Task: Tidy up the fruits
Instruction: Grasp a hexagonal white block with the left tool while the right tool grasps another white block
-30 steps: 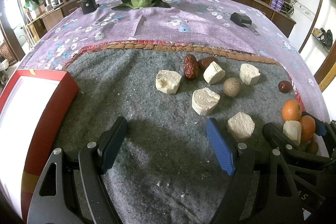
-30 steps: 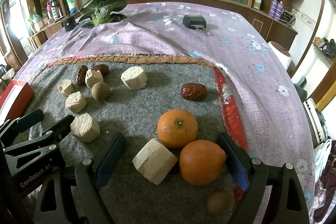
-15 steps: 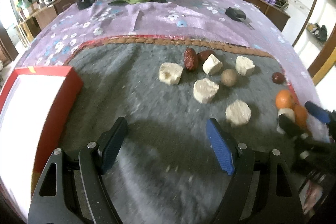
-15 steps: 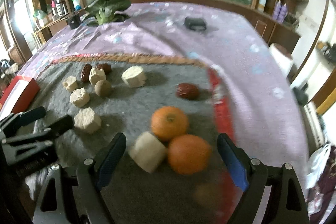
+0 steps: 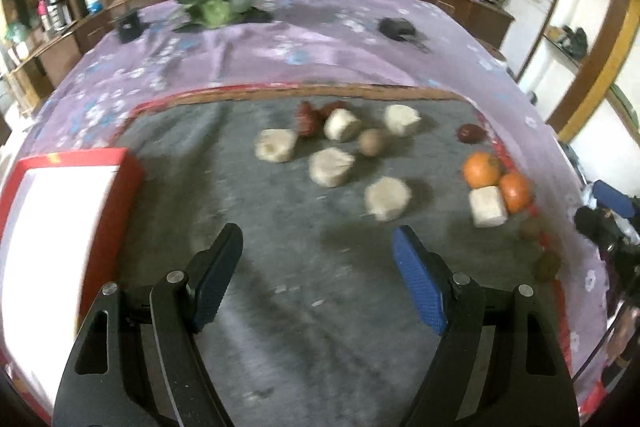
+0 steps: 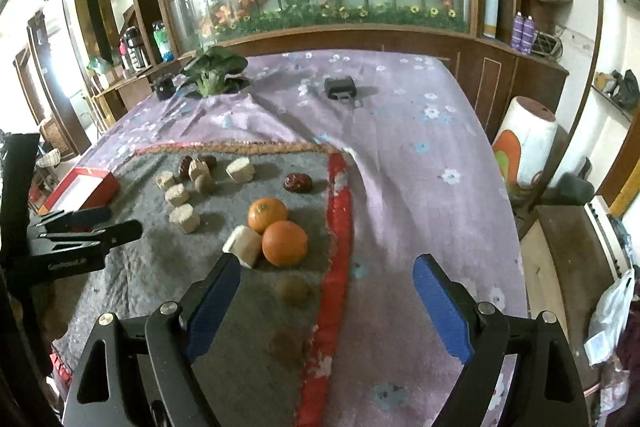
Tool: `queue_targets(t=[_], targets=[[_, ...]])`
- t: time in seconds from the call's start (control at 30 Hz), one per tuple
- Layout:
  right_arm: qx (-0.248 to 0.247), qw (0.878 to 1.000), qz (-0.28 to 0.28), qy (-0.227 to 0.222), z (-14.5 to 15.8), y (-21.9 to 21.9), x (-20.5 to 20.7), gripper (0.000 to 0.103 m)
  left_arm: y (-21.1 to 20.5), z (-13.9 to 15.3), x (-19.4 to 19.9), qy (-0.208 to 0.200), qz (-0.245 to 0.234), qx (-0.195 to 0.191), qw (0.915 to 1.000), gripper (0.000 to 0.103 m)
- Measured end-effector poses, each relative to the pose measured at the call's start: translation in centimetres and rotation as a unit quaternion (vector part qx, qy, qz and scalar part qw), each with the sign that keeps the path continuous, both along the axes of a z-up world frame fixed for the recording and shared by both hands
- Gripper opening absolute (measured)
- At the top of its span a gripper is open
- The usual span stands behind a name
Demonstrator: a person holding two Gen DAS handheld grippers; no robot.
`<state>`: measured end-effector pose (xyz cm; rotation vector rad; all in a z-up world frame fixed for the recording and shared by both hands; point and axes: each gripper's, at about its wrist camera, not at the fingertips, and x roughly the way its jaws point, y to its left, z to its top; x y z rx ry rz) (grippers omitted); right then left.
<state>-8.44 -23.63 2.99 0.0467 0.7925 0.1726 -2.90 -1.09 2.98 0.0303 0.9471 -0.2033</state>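
Note:
Two oranges (image 6: 285, 243) (image 6: 267, 214) lie side by side on the grey felt mat (image 6: 248, 307), with a pale cut chunk (image 6: 243, 245) against them. Several more pale chunks (image 5: 331, 166), red dates (image 5: 307, 118) (image 6: 297, 183) and small brown round fruits (image 6: 293, 289) are scattered over the mat. My right gripper (image 6: 326, 277) hangs open above the mat's red edge, near the oranges, holding nothing. My left gripper (image 5: 318, 245) is open over bare felt, short of a pale chunk (image 5: 387, 198). A red box (image 5: 60, 195) with a white inside sits at the left.
The purple flowered tablecloth (image 6: 400, 155) carries a leafy green plant (image 6: 214, 69), a small black box (image 6: 163, 87) and a black case (image 6: 340, 87) at the back. A glass cabinet with flowers stands behind. A white stool (image 6: 524, 143) is off the table's right side.
Both grippers have pulled back and risen, so the fruits look smaller and farther. The right gripper has also shifted right, over the mat's red edge. Both stay open.

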Motion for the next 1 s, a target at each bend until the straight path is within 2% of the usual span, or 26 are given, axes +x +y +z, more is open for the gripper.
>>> queue_targets(t=[0.23, 0.33, 0.37, 0.4, 0.43, 0.5, 0.53, 0.67, 0.77, 0.8, 1.0], targets=[[-0.002, 1.0, 0.018, 0.012, -0.8, 0.5, -0.1, 0.088, -2.9, -1.4, 1.8, 0.009, -0.036, 0.015, 0.9992, 0.076], [0.003, 1.0, 0.026, 0.014, -1.2, 0.6, 0.0, 0.088, -3.4, -1.9, 2.4, 0.019, -0.044, 0.008, 0.9988, 0.063], [0.007, 0.999, 0.028, 0.015, -1.3, 0.6, 0.1, 0.086, -3.6, -2.1, 2.6, 0.021, -0.047, 0.009, 0.9986, 0.052], [0.012, 0.999, 0.032, 0.017, -1.4, 0.6, 0.2, 0.083, -3.8, -2.3, 2.7, 0.021, -0.046, 0.013, 0.9986, 0.045], [0.016, 0.999, 0.035, 0.019, -1.4, 0.6, 0.2, 0.081, -3.8, -2.3, 2.7, 0.015, -0.044, 0.018, 0.9988, 0.042], [0.025, 0.998, 0.043, 0.024, -1.6, 0.7, 0.5, 0.072, -3.8, -2.2, 2.8, 0.015, -0.054, 0.005, 0.9984, 0.027], [0.027, 0.998, 0.048, 0.025, -1.7, 0.8, 0.5, 0.07, -3.7, -2.2, 2.7, 0.016, -0.055, 0.0, 0.9984, 0.025], [0.034, 0.996, 0.077, 0.028, -1.8, 2.2, 0.5, 0.066, -3.3, -1.8, 2.0, 0.013, -0.052, 0.004, 0.9985, 0.025], [0.064, 0.991, 0.109, 0.038, -1.9, 3.5, 0.5, 0.065, -2.8, -1.5, 1.3, 0.012, -0.044, 0.002, 0.999, 0.025], [0.067, 0.99, 0.116, 0.042, -2.0, 3.9, 0.6, 0.061, -2.6, -1.4, 1.2, 0.008, -0.04, 0.005, 0.9991, 0.025], [0.079, 0.988, 0.113, 0.071, -3.5, 5.6, 2.5, 0.053, -0.8, -0.3, 0.5, -0.005, -0.018, 0.007, 0.9998, 0.025]])
